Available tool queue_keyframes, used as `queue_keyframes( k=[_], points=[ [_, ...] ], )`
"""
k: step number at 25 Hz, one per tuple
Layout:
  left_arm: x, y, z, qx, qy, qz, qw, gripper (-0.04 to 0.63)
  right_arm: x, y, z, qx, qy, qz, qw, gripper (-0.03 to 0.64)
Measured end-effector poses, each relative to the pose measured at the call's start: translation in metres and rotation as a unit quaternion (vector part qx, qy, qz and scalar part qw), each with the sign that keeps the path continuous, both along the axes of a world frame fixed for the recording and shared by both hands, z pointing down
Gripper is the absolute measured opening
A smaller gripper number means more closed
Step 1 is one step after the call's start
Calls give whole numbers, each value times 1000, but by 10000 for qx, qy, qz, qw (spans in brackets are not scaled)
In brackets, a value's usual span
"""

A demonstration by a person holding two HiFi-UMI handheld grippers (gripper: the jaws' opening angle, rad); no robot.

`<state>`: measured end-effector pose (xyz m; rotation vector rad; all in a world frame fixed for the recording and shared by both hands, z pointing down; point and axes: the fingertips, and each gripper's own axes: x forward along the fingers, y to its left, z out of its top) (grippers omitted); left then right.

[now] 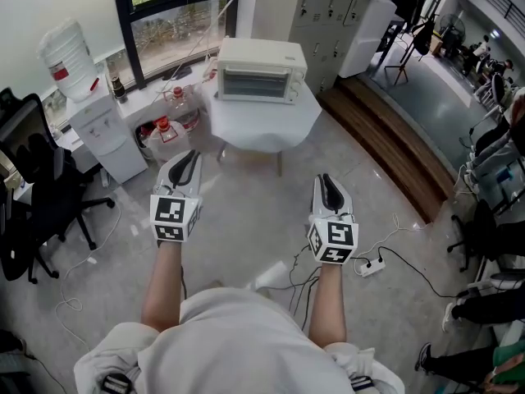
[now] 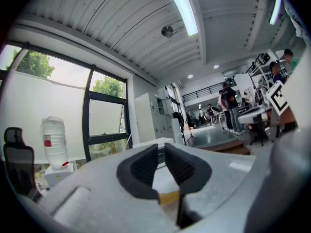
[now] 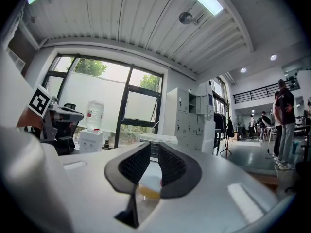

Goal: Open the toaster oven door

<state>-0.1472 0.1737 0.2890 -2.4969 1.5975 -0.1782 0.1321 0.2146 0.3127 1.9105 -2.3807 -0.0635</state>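
Upper centre of the head view: toaster oven (image 1: 258,72), a boxy cream-white housing with rounded corners. Glass door shut flush with the front, horizontal bars visible behind the pane. Seated on a small table (image 1: 262,130) draped in smooth white cloth that hangs in soft folds. Well apart from both grippers, across a stretch of glossy grey floor (image 1: 246,220).

Left of centre, lower half: left gripper (image 1: 187,158), a smooth light-grey shell tapering to black tips, aimed toward the oven. In the left gripper view, left gripper (image 2: 161,152) with two curved black rubber jaws, ribbed on the inner faces, standing slightly apart. Narrow gap, nothing gripped, only the distant oven visible through it.

Right of centre, lower half: right gripper (image 1: 328,183), same grey shell and black tips. In the right gripper view, right gripper (image 3: 154,152) likewise parted by a slim gap, ribbed faces bare, nothing between them.

Left edge of the head view: white boxy water dispenser (image 1: 102,130) topped by a translucent ribbed bottle (image 1: 67,56) with a red label. Below it, a black office chair (image 1: 33,203) on a star base. Upper right: tall grey metal lockers (image 1: 324,15). Lower right, on the floor: white power strip (image 1: 371,267) with thin black cables.
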Motion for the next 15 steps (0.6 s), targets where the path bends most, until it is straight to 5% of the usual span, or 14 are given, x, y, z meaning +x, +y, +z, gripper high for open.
queue_keyframes(
  k=[15],
  points=[
    [8,4,0,23,-67,-92,9999,51,8,0,5,-37,-60,-82,9999,75]
  ],
)
